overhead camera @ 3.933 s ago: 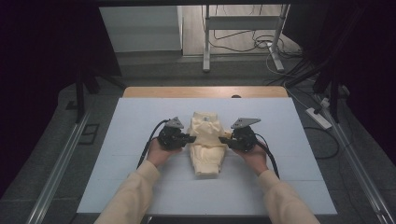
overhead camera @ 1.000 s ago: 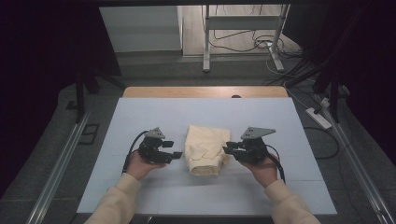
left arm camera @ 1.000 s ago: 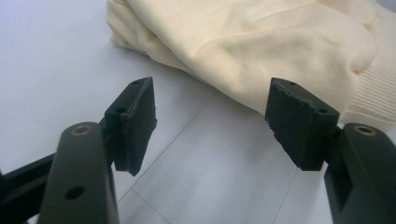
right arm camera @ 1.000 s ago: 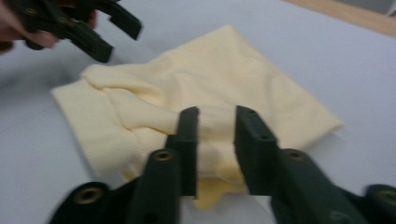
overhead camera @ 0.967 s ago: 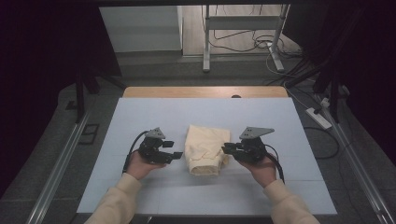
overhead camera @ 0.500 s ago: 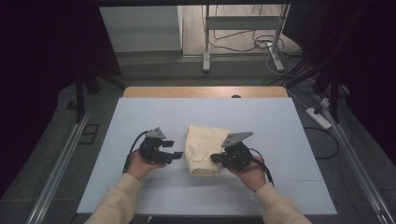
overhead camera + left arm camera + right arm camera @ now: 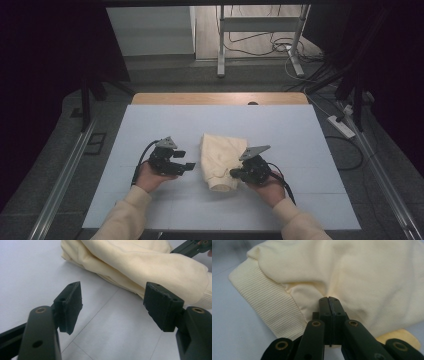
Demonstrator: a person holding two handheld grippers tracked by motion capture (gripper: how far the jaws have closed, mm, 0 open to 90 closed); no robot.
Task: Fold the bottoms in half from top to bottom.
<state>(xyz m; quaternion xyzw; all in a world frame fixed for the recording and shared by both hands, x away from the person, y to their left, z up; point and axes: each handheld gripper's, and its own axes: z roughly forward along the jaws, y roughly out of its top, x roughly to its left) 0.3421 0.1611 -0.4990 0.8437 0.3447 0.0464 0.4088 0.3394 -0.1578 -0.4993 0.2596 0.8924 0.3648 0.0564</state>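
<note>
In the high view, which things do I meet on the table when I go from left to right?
left gripper → folded cream garment → right gripper, its jaws closed at the garment's right edge → the person's right hand

The left gripper [image 7: 112,307] holds its two black jaws wide apart over the pale table [image 7: 32,267], nothing between them. Just beyond their tips lies the folded cream garment [image 7: 150,267]; its ribbed cuff [image 7: 205,298] sits beside the right-hand jaw.

My right gripper's [image 7: 329,301] tips pressed together at the folded cream sweatshirt [image 7: 352,277] (pinched cloth untellable), garment cropped top and right
</note>
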